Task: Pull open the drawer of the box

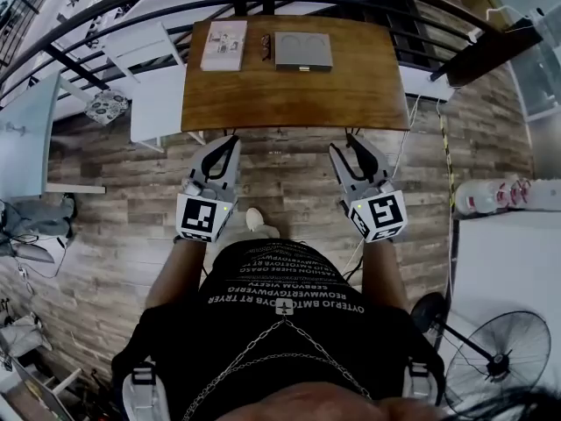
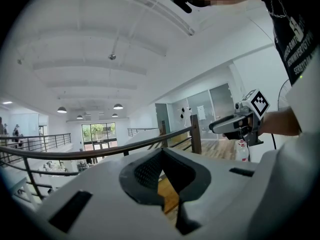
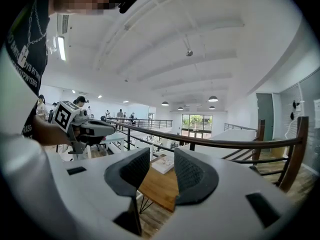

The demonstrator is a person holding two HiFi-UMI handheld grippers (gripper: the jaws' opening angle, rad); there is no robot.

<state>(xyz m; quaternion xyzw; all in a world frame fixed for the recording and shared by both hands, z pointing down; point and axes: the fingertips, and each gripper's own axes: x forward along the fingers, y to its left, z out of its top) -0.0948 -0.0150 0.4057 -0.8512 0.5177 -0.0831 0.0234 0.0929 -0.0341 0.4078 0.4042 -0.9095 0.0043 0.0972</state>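
The wooden counter (image 1: 298, 95) stands on a plank floor (image 1: 131, 235) against a railing (image 3: 225, 145) that overlooks a bright open hall. The grey box (image 1: 303, 51) lies flat on the counter's far half, well apart from both tools. The left hand-held gripper (image 1: 233, 140) is short of the near edge with its tips together and nothing held. The right hand-held gripper (image 1: 344, 141) is level with it, jaws apart and empty. Glasses (image 1: 265, 46) and a book (image 1: 224, 45) lie left of the box. A fan (image 1: 504, 358) stands at the person's right.
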